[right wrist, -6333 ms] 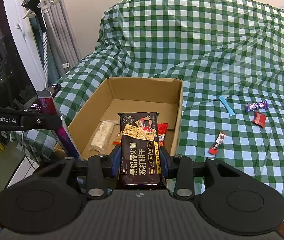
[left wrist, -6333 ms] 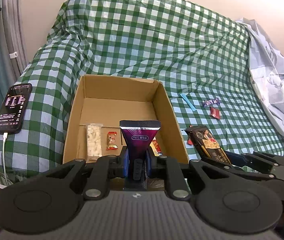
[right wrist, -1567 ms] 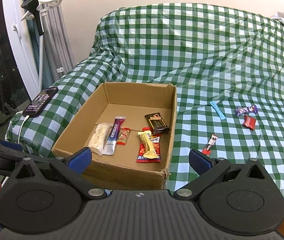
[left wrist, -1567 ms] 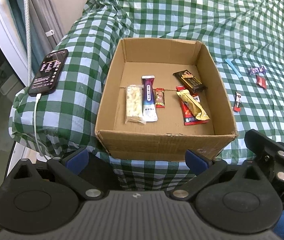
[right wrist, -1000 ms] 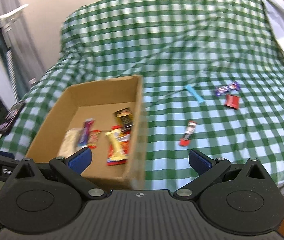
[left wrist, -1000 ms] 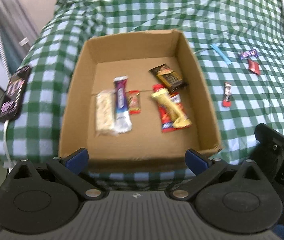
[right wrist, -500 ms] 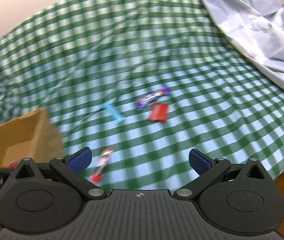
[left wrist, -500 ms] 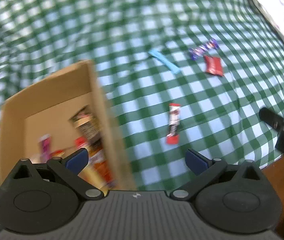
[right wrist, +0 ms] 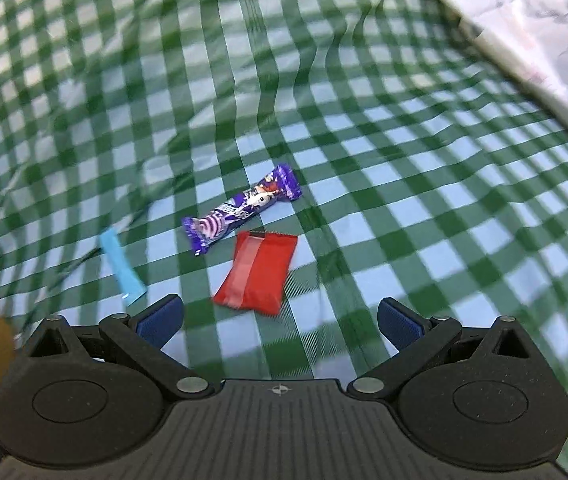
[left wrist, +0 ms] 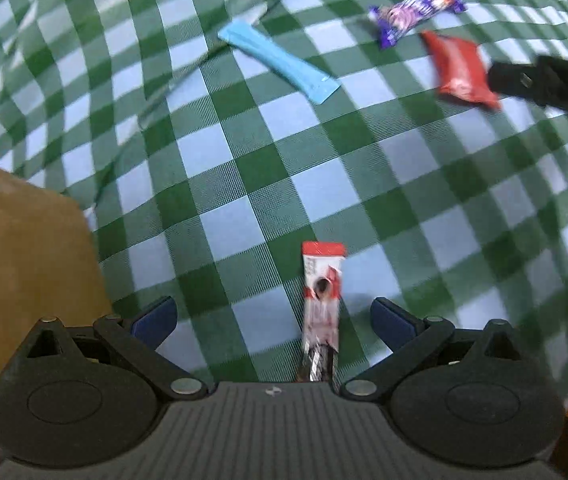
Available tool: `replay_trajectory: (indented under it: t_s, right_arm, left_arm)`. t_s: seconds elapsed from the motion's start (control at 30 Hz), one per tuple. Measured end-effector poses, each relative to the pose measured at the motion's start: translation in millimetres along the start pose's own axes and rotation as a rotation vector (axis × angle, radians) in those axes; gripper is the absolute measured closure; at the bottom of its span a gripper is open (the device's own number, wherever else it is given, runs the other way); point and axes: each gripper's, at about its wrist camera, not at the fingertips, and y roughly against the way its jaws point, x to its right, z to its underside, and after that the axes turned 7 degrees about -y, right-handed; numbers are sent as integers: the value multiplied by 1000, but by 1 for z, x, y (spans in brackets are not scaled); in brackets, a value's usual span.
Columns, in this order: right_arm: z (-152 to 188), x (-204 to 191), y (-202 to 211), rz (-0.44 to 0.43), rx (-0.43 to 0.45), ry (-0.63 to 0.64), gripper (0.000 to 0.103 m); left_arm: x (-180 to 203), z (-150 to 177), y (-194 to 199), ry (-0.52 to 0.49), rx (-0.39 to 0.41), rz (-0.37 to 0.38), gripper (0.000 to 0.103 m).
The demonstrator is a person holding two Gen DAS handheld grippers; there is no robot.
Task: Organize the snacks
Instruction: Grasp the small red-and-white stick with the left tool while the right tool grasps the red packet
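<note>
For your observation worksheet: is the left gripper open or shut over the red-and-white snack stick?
Open. The left gripper has its blue fingertips spread wide, the red-and-white snack stick lying untouched between them on the checked cloth.

Cloth is a green and pale blue-white check all over. Snacks on it: a plain light blue stick pack, a purple bar with white print, a solid red packet, and a red-and-white stick. Box wall is plain cardboard brown.
</note>
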Motion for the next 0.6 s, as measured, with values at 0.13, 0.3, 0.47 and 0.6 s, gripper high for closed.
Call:
replay_trajectory:
  t_s: [0.13, 0.3, 0.47, 0.6]
  right_arm:
    - [-5, -13, -52, -6, -21, 35, 1]
    - [8, -37, -85, 82, 59, 220, 0]
    - [11, -36, -86, 62, 92, 215, 0]
    - [11, -34, -80, 66, 101, 221, 12]
  left_arm:
    - [-22, 2, -16, 66, 12, 125, 0]
    - [-22, 7, -15, 40, 44, 114, 0]
    - [-25, 8, -15, 47, 39, 119, 0]
    - [-22, 7, -1, 58, 73, 112, 40]
